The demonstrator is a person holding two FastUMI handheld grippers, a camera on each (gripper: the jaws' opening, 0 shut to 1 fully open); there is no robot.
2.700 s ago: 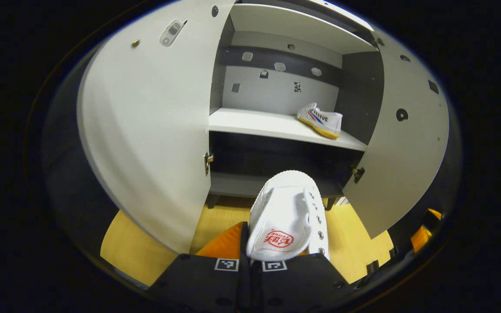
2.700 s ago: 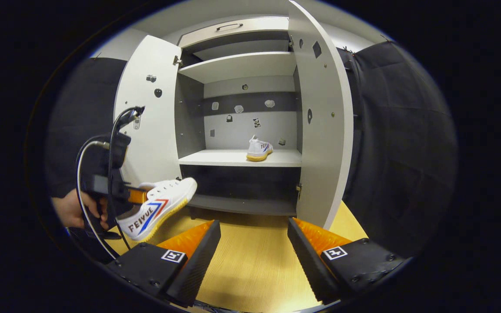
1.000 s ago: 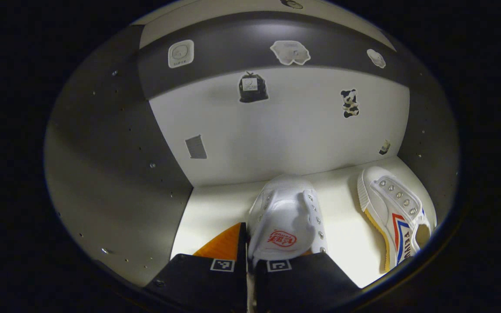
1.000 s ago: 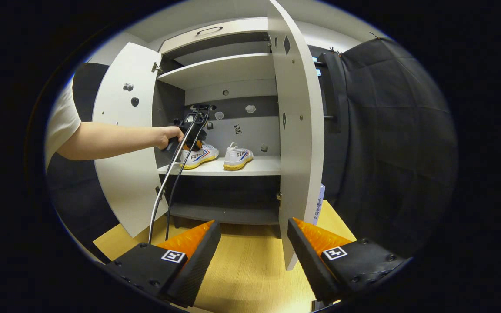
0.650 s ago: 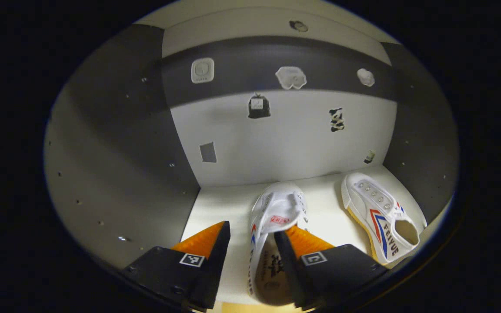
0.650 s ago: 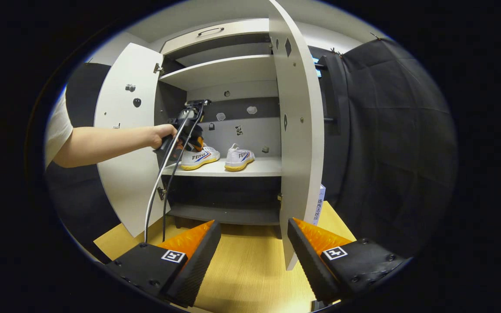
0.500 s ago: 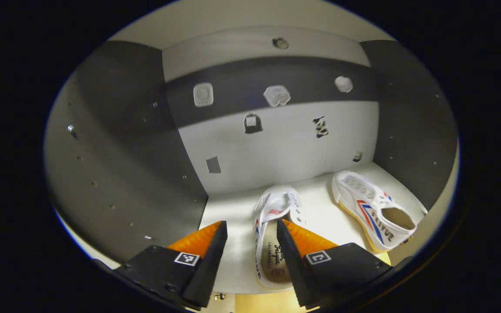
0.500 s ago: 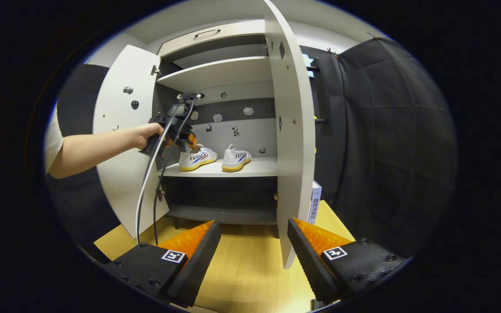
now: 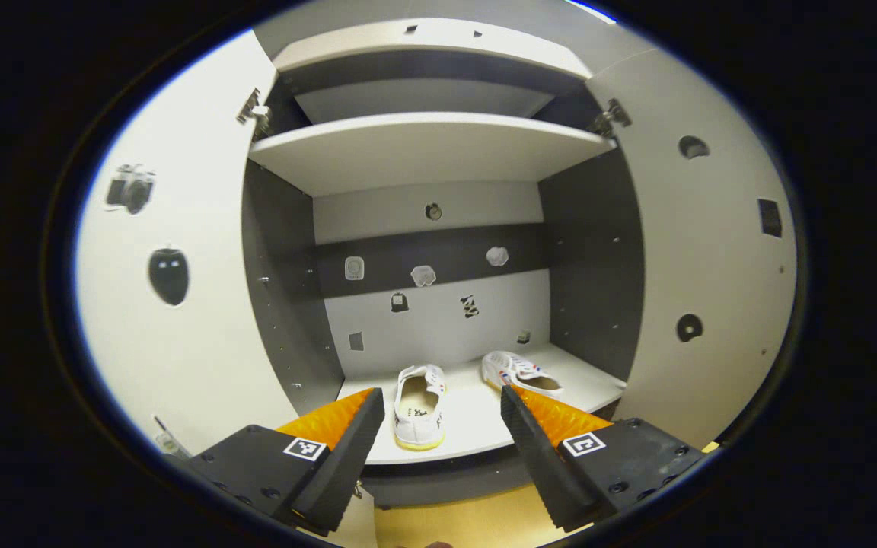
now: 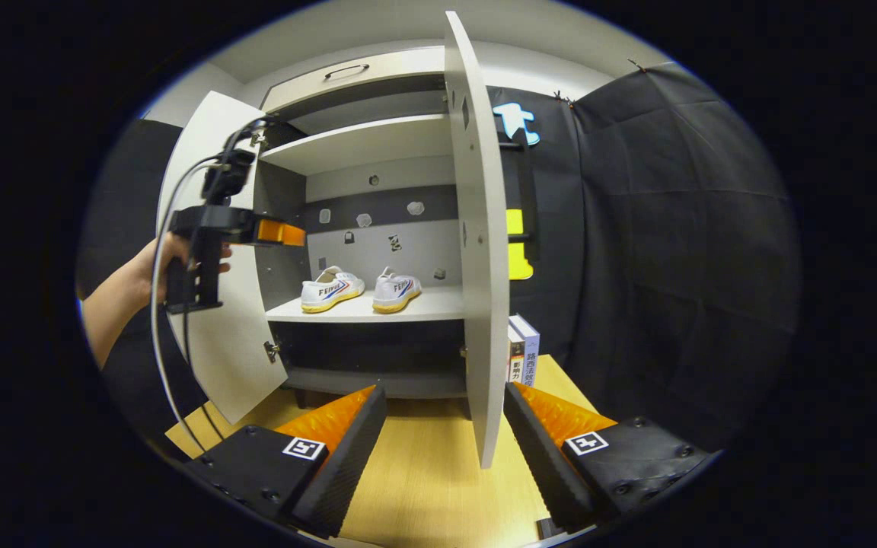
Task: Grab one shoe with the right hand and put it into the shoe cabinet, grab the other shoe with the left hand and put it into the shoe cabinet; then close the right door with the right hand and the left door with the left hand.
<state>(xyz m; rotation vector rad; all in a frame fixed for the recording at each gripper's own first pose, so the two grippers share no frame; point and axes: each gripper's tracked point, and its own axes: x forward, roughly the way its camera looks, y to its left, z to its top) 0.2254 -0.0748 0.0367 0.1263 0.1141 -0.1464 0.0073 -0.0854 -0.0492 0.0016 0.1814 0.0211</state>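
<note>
Both shoes, the left shoe point(image 10: 332, 290) and the right shoe point(image 10: 397, 291), are white with yellow soles and red-and-blue side stripes. The cabinet point(image 10: 377, 133) has white shelves and doors, dark grey side walls and a dark band across its pale back. The claw fingers point(image 9: 336, 415) are orange on black bodies. The floor point(image 10: 423, 464) is light wood.

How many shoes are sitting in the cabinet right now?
2. Both stand on the middle shelf: the left shoe toward the left door's side, the right shoe beside it. The darker lower shelf is partly hidden.
</note>
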